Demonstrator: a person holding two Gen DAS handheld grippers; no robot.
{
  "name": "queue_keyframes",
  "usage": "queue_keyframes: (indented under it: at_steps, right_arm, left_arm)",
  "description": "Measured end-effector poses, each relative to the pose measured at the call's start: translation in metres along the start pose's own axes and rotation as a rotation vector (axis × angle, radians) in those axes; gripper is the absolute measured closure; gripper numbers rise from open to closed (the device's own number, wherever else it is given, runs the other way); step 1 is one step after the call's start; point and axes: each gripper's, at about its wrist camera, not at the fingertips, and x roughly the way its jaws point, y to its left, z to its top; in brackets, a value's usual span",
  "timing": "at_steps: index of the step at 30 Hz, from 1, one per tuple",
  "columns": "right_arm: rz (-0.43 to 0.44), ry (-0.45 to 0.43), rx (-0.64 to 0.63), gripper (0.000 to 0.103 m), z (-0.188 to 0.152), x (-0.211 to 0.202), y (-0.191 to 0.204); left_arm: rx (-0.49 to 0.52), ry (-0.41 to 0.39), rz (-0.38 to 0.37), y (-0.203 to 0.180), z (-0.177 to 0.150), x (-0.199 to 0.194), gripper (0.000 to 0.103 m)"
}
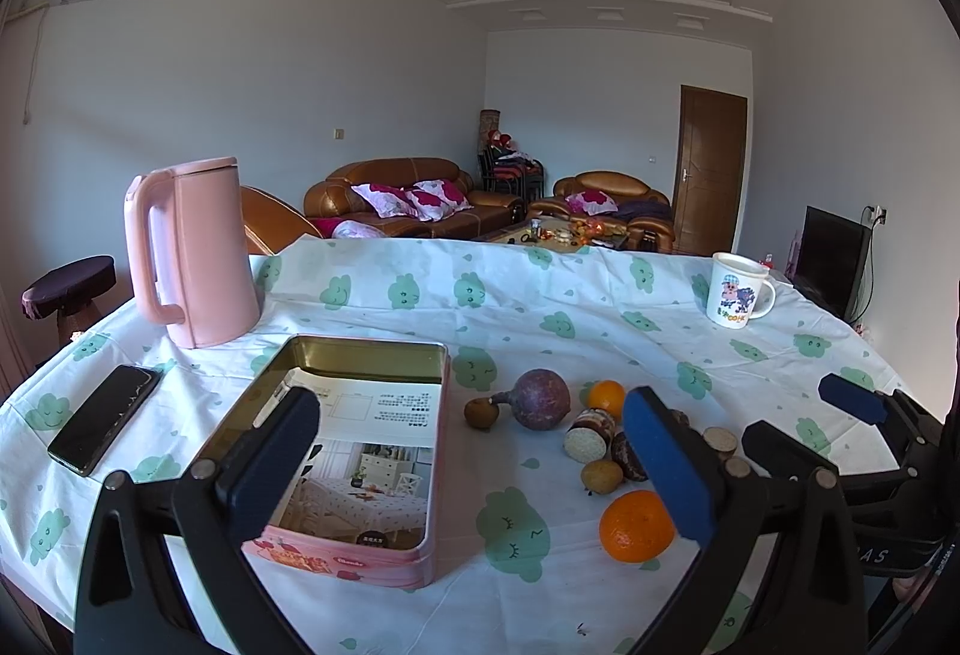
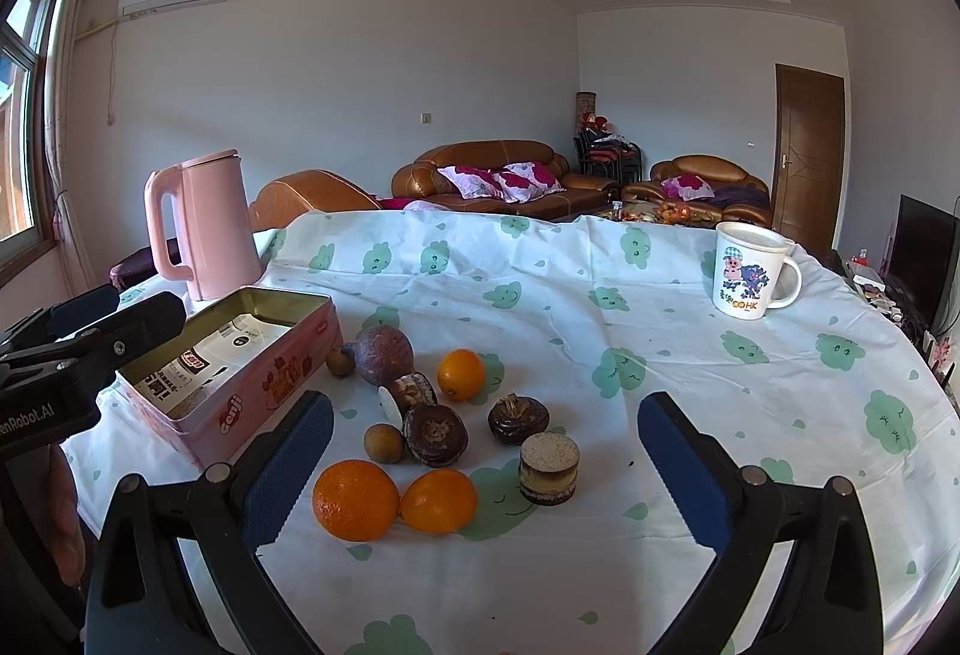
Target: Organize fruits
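An open pink tin box [image 1: 366, 355] [image 2: 198, 430] lined with printed paper sits left of a fruit and snack pile. The pile holds three oranges [image 2: 355, 499] [image 2: 439, 500] [image 2: 460, 374], a purple passion fruit [image 2: 384, 346] [image 1: 540, 398], small brown longans [image 2: 384, 442] [image 1: 602, 476] and round cakes [image 2: 549, 467] [image 2: 435, 434]. My left gripper [image 1: 474, 466] is open and empty, hovering between box and pile. My right gripper [image 2: 486, 469] is open and empty above the near oranges; it also shows in the left wrist view [image 1: 852, 403].
A pink kettle [image 1: 192, 253] [image 2: 204, 226] stands behind the box. A black phone [image 1: 105, 418] lies at the left. A cartoon mug [image 1: 738, 289] [image 2: 750, 271] stands at the far right. The table has a cloud-print cloth [image 2: 720, 385].
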Motion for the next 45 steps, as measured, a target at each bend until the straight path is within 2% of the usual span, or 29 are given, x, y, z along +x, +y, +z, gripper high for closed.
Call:
queue_keyframes:
  at_steps: [15, 29, 36, 39, 45]
  right_arm:
    - [0.001, 0.007, 0.004, 0.001, -0.003, 0.002, 0.002]
    - [0.000, 0.032, 0.023, 0.001, -0.011, 0.012, -0.013]
    - [-0.046, 0.055, 0.067, 0.001, -0.025, 0.021, -0.041]
    - [-0.034, 0.056, 0.085, 0.001, -0.029, 0.021, -0.049]
    - [-0.026, 0.064, 0.096, 0.001, -0.032, 0.024, -0.053]
  left_arm:
    - [0.011, 0.013, 0.000, -0.003, -0.001, 0.004, 0.000]
    - [0.027, 0.049, -0.009, -0.014, -0.012, 0.017, 0.000]
    - [0.075, 0.113, -0.070, -0.036, -0.032, 0.036, 0.000]
    - [0.090, 0.160, -0.120, -0.047, -0.040, 0.046, 0.001]
    - [0.121, 0.251, -0.196, -0.066, -0.055, 0.061, 0.015]
